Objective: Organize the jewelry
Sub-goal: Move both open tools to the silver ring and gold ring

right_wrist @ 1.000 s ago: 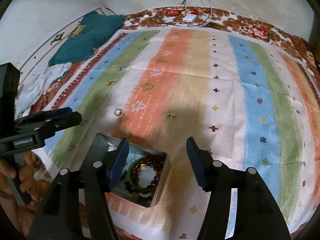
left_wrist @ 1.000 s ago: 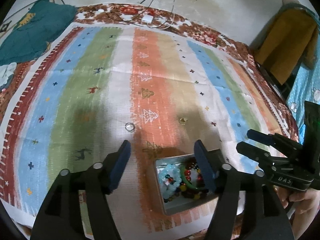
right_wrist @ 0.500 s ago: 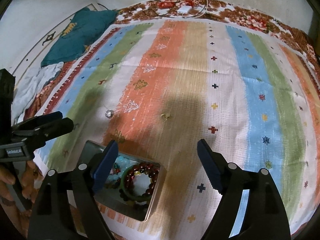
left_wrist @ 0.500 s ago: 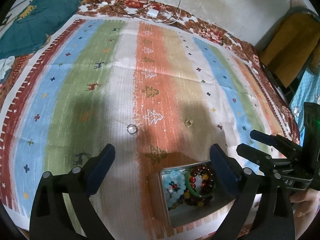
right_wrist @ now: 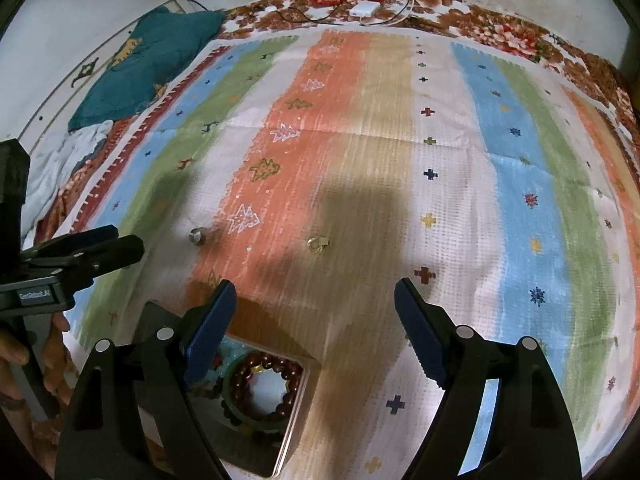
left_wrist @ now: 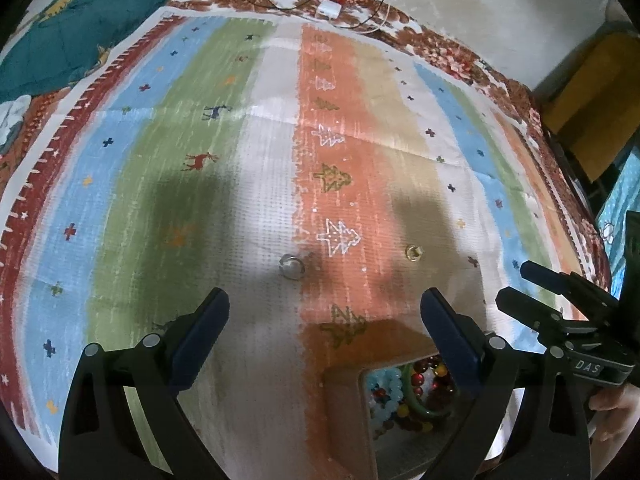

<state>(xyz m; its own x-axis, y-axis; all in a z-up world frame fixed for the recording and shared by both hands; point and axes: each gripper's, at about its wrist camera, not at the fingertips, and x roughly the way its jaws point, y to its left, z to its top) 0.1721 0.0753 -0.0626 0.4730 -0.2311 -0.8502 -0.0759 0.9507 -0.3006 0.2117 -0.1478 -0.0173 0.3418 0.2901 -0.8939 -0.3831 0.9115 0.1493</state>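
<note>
A metal tin [left_wrist: 344, 412] [right_wrist: 296, 420] holding several bead bracelets [left_wrist: 404, 396] [right_wrist: 264, 384] sits on the striped cloth near the front edge. A silver ring [left_wrist: 292, 267] [right_wrist: 197, 235] lies on the cloth beyond the tin. A gold ring [left_wrist: 414, 253] [right_wrist: 317, 244] lies to its right. My left gripper [left_wrist: 326, 340] is open and empty, hovering above the cloth in front of the silver ring. My right gripper [right_wrist: 314, 328] is open and empty, hovering in front of the gold ring. Each gripper also shows at the edge of the other's view.
The striped cloth [left_wrist: 200, 140] covers a bed with a floral sheet. A teal blanket [right_wrist: 148, 68] lies at the back left. A white charger with cables [right_wrist: 364, 10] lies at the far edge. A yellow cloth [left_wrist: 592, 92] hangs at the right.
Both grippers opened wide and moved forward from over the tin toward the two rings.
</note>
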